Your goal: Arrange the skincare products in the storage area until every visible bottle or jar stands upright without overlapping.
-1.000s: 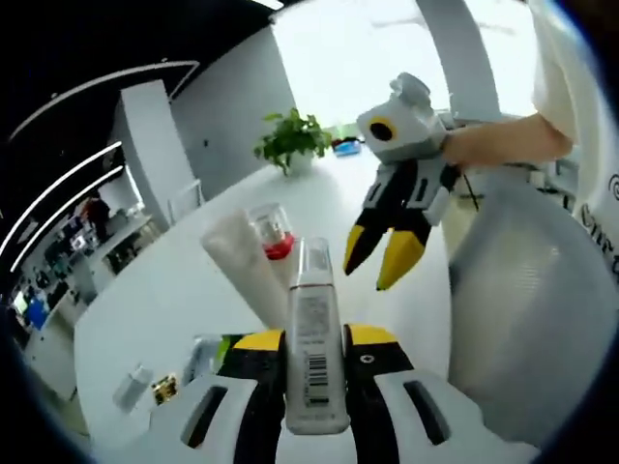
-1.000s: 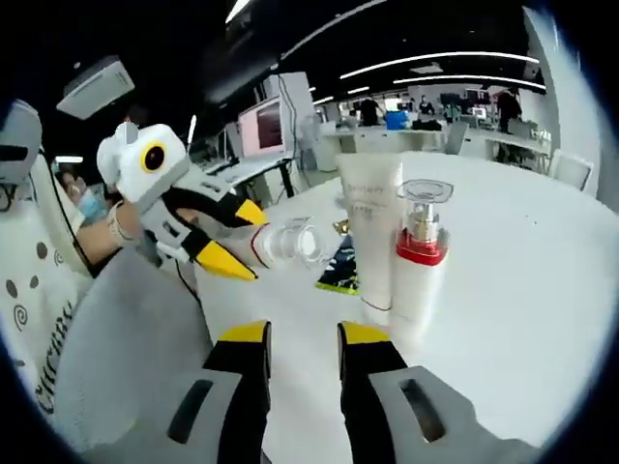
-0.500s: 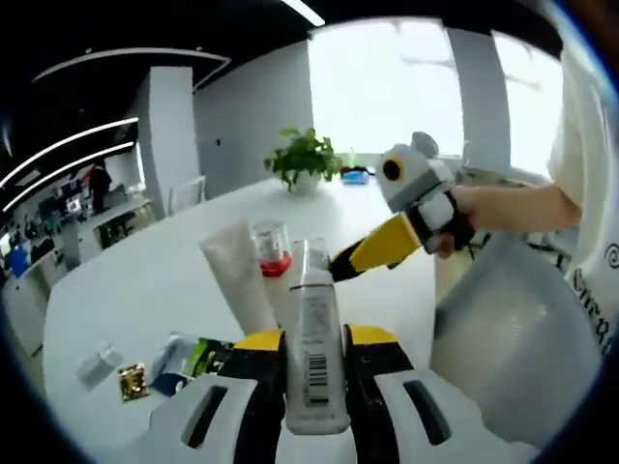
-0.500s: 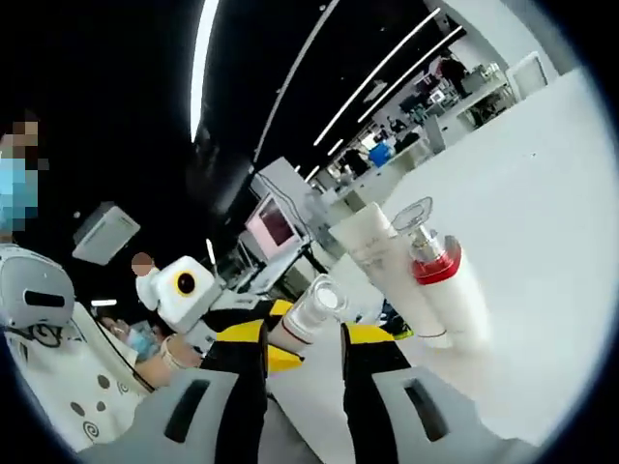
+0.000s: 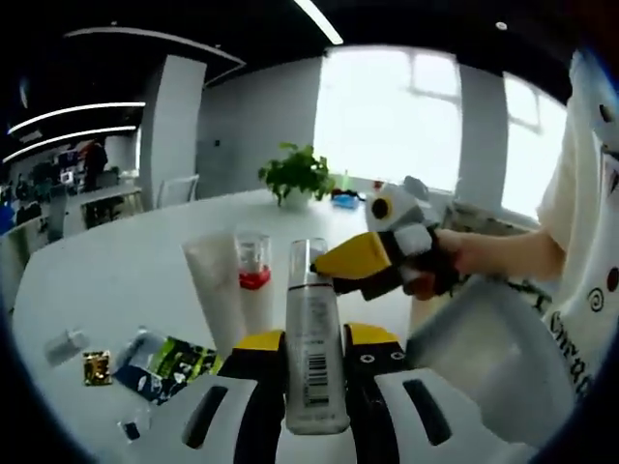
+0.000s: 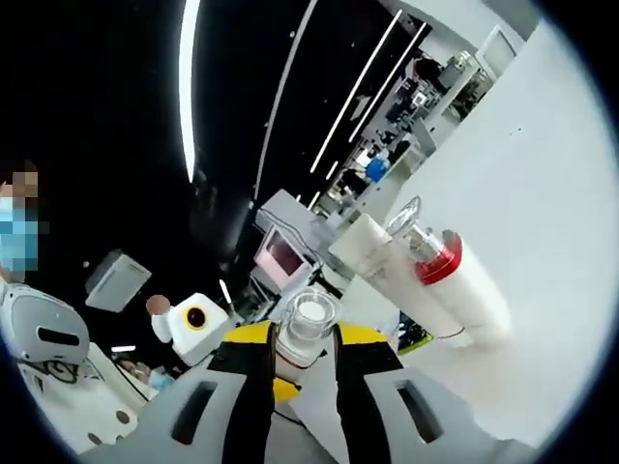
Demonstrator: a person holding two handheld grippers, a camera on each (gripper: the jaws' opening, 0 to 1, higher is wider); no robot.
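Observation:
My left gripper [image 5: 311,340] is shut on a white bottle [image 5: 311,372] with a barcode label, and holds it upright above the table. My right gripper [image 5: 324,266] comes in from the right, its yellow jaws at the bottle's clear cap [image 5: 308,256]. In the right gripper view that cap [image 6: 308,324] sits between the jaws of my right gripper [image 6: 305,340], which press on both its sides. A white tube [image 5: 215,290] and a red-collared pump bottle [image 5: 253,280] stand upright side by side on the white table [image 5: 116,280]; they are the tube [image 6: 372,256] and red-collared bottle [image 6: 450,280] ahead of my right gripper.
Green and dark sachets [image 5: 169,353] lie flat at the left, with a small gold packet [image 5: 95,367] and a small white item [image 5: 66,345] beyond. A potted plant [image 5: 295,174] stands at the table's far side. A pale chair back [image 5: 484,358] is at the right.
The right gripper has moved in from beside the bottle until its jaws sit around the clear cap. The left gripper still holds the bottle. Both views have swung.

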